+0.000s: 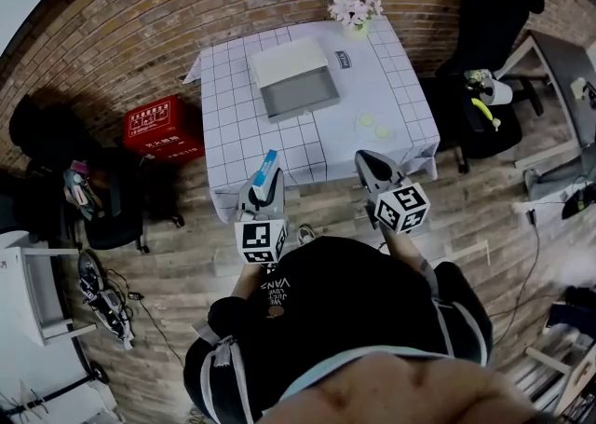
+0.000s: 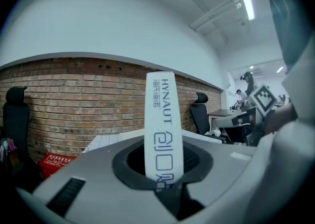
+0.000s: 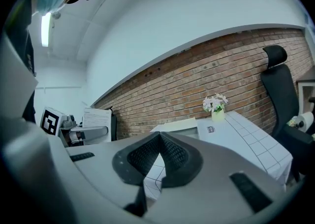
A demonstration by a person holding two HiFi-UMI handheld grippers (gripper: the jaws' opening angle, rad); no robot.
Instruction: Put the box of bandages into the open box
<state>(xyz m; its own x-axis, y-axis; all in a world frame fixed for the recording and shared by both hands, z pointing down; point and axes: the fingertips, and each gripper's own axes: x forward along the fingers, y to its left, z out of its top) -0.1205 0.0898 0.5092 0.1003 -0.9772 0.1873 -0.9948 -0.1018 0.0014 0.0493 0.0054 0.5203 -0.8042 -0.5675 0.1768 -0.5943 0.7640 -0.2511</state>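
While the person stands at the near side, the wooden floor (image 1: pixel 168 273) and the curved brick wall (image 1: pixel 140 12) beyond take up most of the head view. Centred between them is the counter (image 1: pixel 391 105), under a white cloth with a grid pattern. A black chair (image 1: pixel 484 21) stands to its right and another (image 1: pixel 112 198) is on the left, near a red box (image 1: pixel 164 129) on the floor.

On the far half of the counter lies the open box (image 1: pixel 300 96), its grey inside bare and its white lid folded back toward the wall. Flowers (image 1: pixel 353 7) in a small pot stand at the far right corner, and two pale green discs (image 1: pixel 372 124) lie to the right, nearer the person.

Both grippers are held over the counter's near edge, well apart from the open box. The left gripper (image 1: pixel 267 182) is clamped on the bandage box (image 1: pixel 268 166), a slim white and blue carton that stands upright between its jaws with one narrow printed face toward the camera. The right gripper (image 1: pixel 366 161) has its jaw tips together and holds nothing.
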